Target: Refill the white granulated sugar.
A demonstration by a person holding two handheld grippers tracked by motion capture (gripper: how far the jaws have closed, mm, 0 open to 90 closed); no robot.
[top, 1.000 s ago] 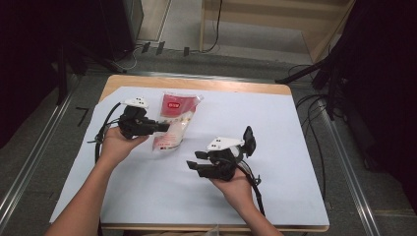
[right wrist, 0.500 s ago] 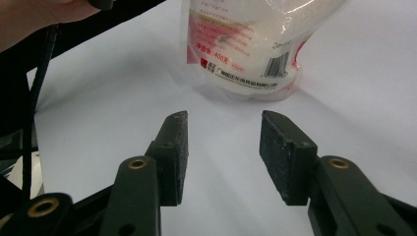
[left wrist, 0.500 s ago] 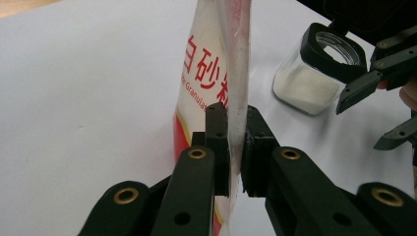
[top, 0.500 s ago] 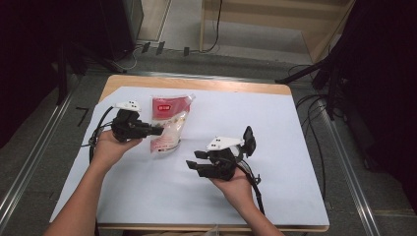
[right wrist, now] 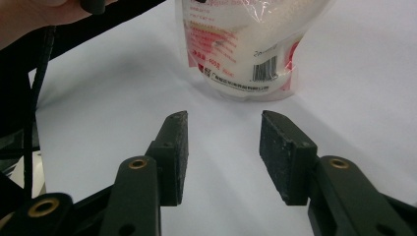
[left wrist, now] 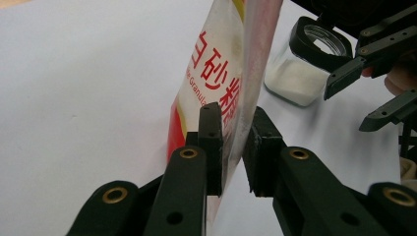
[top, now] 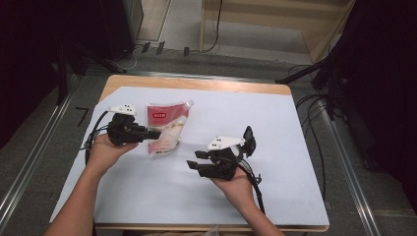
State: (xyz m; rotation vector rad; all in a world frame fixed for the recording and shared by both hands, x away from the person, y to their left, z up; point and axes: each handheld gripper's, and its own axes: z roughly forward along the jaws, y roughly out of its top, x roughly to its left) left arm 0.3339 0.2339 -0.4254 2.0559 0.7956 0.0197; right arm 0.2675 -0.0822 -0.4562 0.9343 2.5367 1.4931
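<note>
While the white sheet-covered tabletop (top: 275,147) is seen from the high view, the right gripper (top: 199,163) is found nearest, held by the right hand (top: 236,184) not far from the near edge, a little right of the middle. Its two black jaws are held apart with nothing between them, as is seen in the right gripper view, where only bare white sheet lies between the pads (right wrist: 177,147).

Farther off, toward the left edge, the left gripper (top: 153,132) is held by the left hand (top: 101,152). Its jaws are set on either side of the edge of the transparent plastic sugar bag with red print (top: 166,129). In the left gripper view a narrow gap is seen between the right pad (left wrist: 260,147) and the plastic film (left wrist: 231,73), so the bag is not pressed; the jaws have just been opening around it. The bag is lying on the left half of the tabletop, between the left edge and the middle, its spout pointing to the far edge.

A small glass jar with white grains and a black rim (left wrist: 307,69) is seen in the left gripper view beyond the bag, just beside the right gripper.
</note>
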